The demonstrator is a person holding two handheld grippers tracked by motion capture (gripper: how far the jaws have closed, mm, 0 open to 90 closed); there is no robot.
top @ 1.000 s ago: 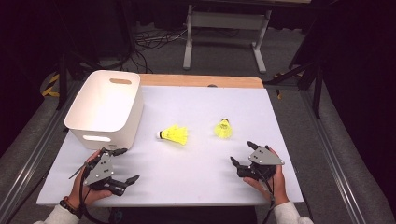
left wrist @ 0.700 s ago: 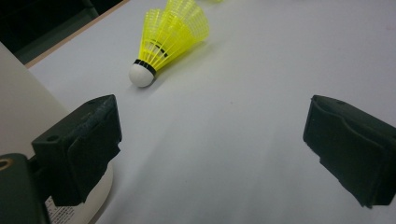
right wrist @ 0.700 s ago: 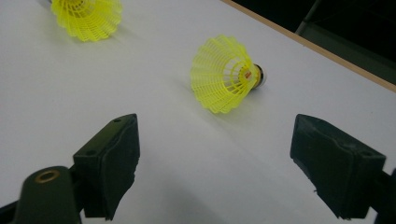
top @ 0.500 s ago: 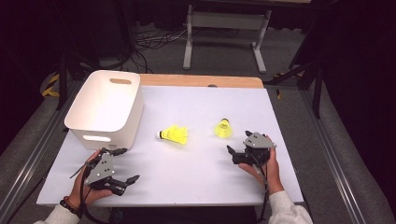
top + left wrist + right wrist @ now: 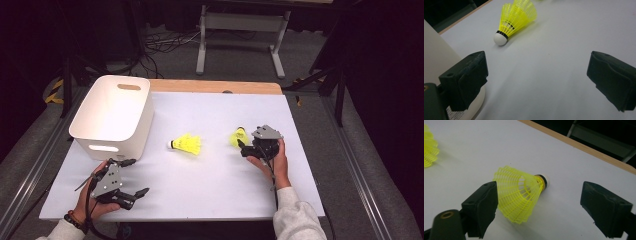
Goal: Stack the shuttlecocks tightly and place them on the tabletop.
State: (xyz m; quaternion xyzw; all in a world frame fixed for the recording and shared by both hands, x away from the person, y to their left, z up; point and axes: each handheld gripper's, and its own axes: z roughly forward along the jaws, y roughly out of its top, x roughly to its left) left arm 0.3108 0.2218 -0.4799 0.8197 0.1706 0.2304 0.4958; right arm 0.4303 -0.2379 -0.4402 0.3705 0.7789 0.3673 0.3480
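Note:
Two yellow shuttlecocks lie on the white table (image 5: 215, 180). The right one (image 5: 239, 136) (image 5: 520, 192) lies on its side between the jaws of my right gripper (image 5: 243, 148) (image 5: 539, 207), skirt close to the left jaw, cork pointing away. Those jaws have just been closing a little and stand wide, not pressing on it. The other shuttlecock (image 5: 186, 144) (image 5: 515, 18) lies mid-table, cork toward the bin. My left gripper (image 5: 137, 176) (image 5: 536, 80) rests open near the front left edge with nothing between its jaws.
A white plastic bin (image 5: 107, 145) (image 5: 434, 57) stands at the table's left, just beyond my left gripper. A wooden strip (image 5: 215, 86) runs along the far edge. A metal stand and cables are on the floor behind.
My right gripper has moved forward and left across the table up to the right shuttlecock, which now lies between its jaws. The left gripper has stayed put.

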